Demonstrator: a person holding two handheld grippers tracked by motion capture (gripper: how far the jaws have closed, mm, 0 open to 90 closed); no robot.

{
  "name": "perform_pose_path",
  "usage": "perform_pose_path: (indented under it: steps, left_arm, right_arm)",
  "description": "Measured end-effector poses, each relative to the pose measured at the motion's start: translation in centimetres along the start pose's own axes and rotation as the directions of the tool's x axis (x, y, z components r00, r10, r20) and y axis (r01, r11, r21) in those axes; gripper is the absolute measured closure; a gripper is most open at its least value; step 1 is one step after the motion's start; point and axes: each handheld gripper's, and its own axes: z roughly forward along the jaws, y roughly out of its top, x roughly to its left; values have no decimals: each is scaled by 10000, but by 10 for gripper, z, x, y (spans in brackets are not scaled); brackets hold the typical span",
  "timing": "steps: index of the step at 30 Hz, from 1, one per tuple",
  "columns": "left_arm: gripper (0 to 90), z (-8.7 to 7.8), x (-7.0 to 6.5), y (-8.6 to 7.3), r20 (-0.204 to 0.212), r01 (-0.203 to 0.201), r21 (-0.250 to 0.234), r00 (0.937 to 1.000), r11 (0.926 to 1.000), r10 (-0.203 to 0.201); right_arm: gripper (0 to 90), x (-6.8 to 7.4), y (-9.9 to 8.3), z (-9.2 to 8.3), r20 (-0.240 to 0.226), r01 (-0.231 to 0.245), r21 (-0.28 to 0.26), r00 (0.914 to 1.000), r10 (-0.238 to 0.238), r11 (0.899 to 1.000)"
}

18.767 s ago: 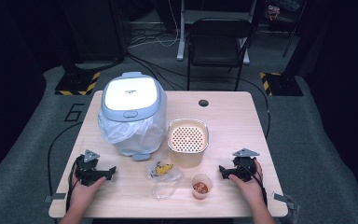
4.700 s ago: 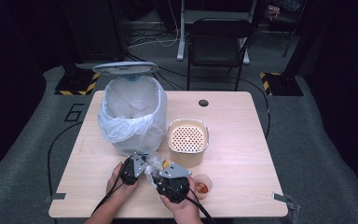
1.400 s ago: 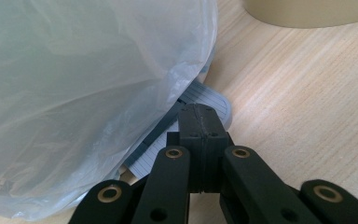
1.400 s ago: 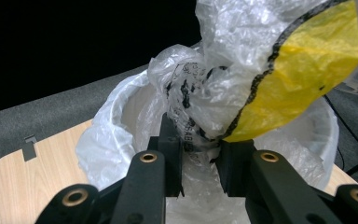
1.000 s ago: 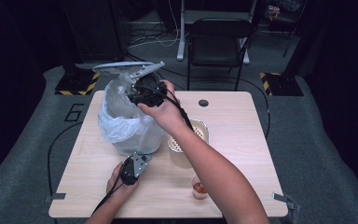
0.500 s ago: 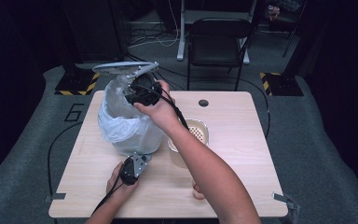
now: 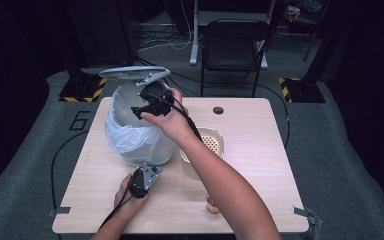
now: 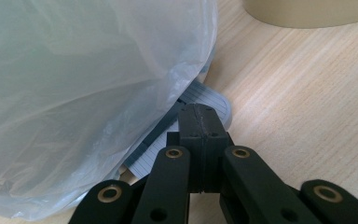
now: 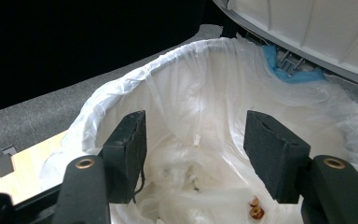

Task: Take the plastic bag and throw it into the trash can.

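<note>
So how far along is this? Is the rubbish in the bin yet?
Mostly done, it seems. The bin stands with its lid up, and a crumpled clear bag lies inside the liner. The right gripper hovers open over it. The left gripper presses the pedal. A small cup remains on the table.

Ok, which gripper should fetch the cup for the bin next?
Right. The right gripper hangs open and empty over the bin; the left gripper, jaws shut, rests on the pedal with the lid up.
</note>
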Motion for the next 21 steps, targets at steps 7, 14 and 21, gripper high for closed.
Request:
perform_pose_path:
  steps: [7,14,21]
  left_arm:
    - [900,0,0,0,7,38,-25,10000,10000,-37]
    - [900,0,0,0,19,68,-38,10000,10000,-68]
    - [900,0,0,0,-1,60,-34,10000,10000,-60]
  right_arm:
    - [393,5,-6,-16,-4,180,-12,9998,-180,9998]
    - [393,3,-19,-45,120,118,-113,9999,-117,9999]
    - [395,-6,-37,-70,495,179,-226,9986,-168,9996]
